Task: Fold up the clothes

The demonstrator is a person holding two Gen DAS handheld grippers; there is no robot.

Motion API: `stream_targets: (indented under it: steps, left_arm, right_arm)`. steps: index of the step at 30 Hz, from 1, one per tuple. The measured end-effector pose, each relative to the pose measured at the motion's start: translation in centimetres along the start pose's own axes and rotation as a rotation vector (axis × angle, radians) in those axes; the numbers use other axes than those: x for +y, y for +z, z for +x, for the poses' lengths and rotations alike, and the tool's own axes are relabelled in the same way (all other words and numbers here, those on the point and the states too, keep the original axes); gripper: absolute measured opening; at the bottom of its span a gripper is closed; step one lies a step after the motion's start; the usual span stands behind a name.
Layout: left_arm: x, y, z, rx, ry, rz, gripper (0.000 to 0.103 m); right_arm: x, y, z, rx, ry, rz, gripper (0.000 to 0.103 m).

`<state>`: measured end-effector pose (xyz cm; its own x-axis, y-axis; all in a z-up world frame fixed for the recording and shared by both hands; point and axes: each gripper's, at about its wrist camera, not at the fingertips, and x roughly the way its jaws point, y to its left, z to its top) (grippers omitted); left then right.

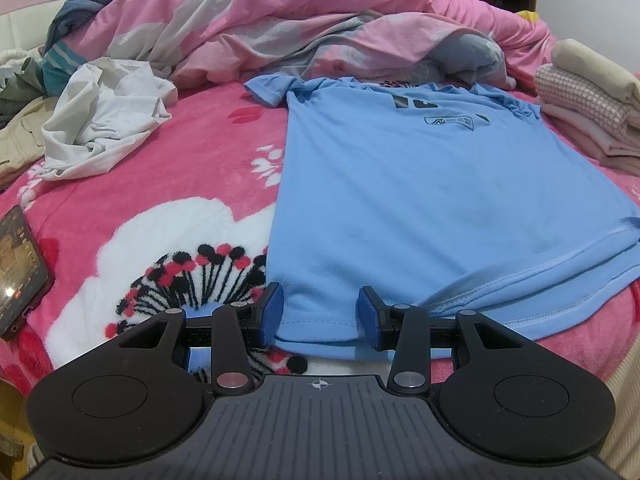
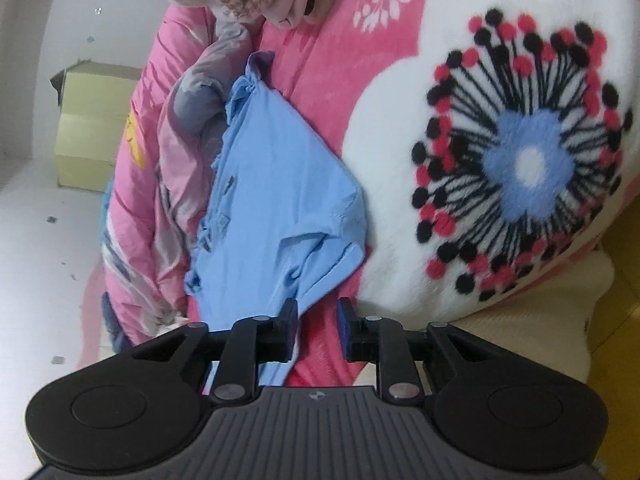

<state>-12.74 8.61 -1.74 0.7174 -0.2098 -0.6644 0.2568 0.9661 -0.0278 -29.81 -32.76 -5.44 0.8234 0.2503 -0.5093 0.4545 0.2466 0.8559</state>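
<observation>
The light blue T-shirt (image 1: 432, 184) lay spread flat on the pink floral fleece blanket (image 1: 168, 184), its printed chest far ahead of the left gripper (image 1: 320, 314) and its hem nearest the fingers. The left gripper's jaws stood apart, and the near left corner of the hem ran between the two blue pads (image 1: 274, 312) without being pinched. Ahead and to the left of those fingers sat a crumpled white garment (image 1: 104, 124), and further left, near the blanket's edge, a phone (image 1: 20, 268) with its screen lit. A rumpled pink duvet (image 1: 280, 20) was heaped beyond the shirt's collar, and a stack of folded clothes (image 1: 592, 108) rested ahead to the right.

In the right wrist view, the right gripper (image 2: 318, 326) also had its fingers parted. The T-shirt (image 2: 276, 184) stretched away ahead of its left finger, whose pad overlapped the fabric's edge, while pink blanket showed in the gap. Whether that finger touched the cloth could not be told. The blanket's large flower print (image 2: 524, 164) lay ahead to the right of the fingers.
</observation>
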Motion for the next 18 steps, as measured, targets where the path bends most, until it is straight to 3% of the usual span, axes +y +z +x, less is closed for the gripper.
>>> stream_targets:
  steps: [9, 11, 13, 18]
  left_arm:
    - [0.1, 0.0, 0.0, -0.002, -0.003, -0.002, 0.041]
    - [0.1, 0.0, 0.0, -0.004, -0.003, -0.002, 0.041]
    - [0.1, -0.1, 0.0, -0.005, -0.003, -0.003, 0.041]
    - [0.0, 0.0, 0.0, -0.003, -0.003, -0.005, 0.041]
  right_arm:
    - [-0.9, 0.2, 0.5, -0.001, 0.04, 0.074, 0.029]
    - [-0.9, 0.1, 0.2, -0.018, 0.029, 0.066, 0.022]
    - [-0.8, -0.1, -0.1, -0.035, 0.019, 0.058, 0.001]
    - [-0.6, -0.5, -0.8, -0.077, -0.007, 0.038, 0.0]
